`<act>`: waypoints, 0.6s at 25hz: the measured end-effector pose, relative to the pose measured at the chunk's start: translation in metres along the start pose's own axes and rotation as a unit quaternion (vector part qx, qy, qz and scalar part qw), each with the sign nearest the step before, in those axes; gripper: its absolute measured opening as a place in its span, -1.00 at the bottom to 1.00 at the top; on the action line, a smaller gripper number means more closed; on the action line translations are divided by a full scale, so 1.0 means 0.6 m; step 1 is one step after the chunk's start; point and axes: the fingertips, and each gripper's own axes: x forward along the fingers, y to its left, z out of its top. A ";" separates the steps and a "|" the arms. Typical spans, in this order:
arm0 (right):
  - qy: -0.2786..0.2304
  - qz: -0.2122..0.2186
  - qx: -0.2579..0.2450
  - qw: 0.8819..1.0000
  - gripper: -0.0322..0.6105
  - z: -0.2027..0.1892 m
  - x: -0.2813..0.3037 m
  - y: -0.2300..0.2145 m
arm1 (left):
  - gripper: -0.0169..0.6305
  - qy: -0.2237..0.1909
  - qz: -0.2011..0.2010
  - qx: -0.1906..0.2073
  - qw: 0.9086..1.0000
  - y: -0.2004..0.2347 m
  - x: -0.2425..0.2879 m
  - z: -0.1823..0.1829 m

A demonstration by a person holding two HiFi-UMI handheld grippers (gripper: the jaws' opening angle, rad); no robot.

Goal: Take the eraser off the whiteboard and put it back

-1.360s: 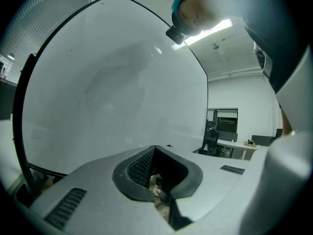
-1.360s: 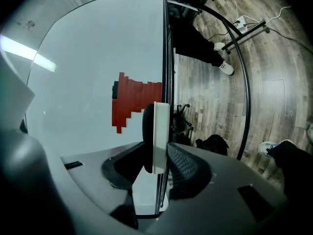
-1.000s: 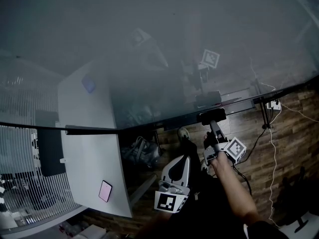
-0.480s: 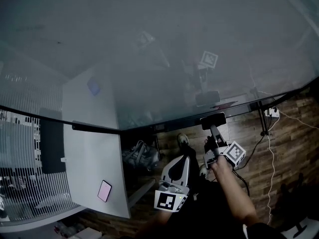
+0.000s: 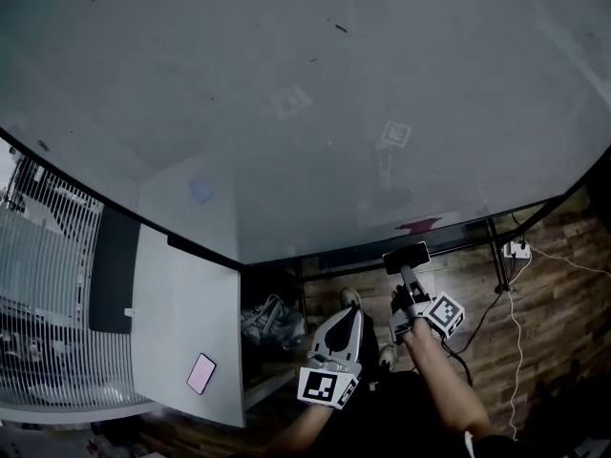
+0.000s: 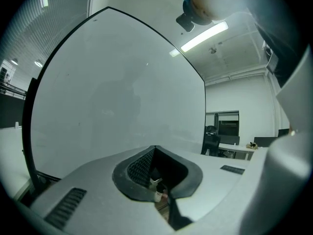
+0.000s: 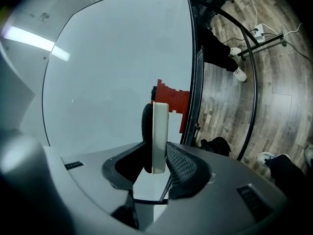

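Finishes, quick pass
Whiteboard (image 5: 286, 113) glossy, reflective; floor (image 5: 549, 284) matt wood plank; eraser (image 7: 160, 136) smooth white plastic, dark felt face.

We find the head view dim and grey. The whiteboard (image 5: 315, 113) looks dull and carries faint ghost reflections, and the floor (image 5: 535, 303) darkens toward the bottom. The wide lens bows the board's lower edge.

In the left gripper view a strip light (image 6: 204, 35) glows bright at the upper right. It lights the board evenly, and the near foreground is soft.

In the right gripper view a bright strip (image 7: 34, 42) glares at the upper left, and the eraser (image 7: 160, 136), close to the lens, is slightly blurred. Black corners ring both rounded gripper pictures.
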 end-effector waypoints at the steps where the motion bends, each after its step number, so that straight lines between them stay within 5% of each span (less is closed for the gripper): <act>1: 0.003 0.001 -0.004 1.000 -0.47 -0.002 -0.004 0.006 | -0.92 0.000 0.002 0.002 1.000 -0.001 -0.003 0.002; 15: 0.052 0.028 -0.150 0.987 -0.47 -0.034 -0.077 0.105 | -0.92 -0.012 0.026 0.015 0.999 -0.023 -0.047 0.056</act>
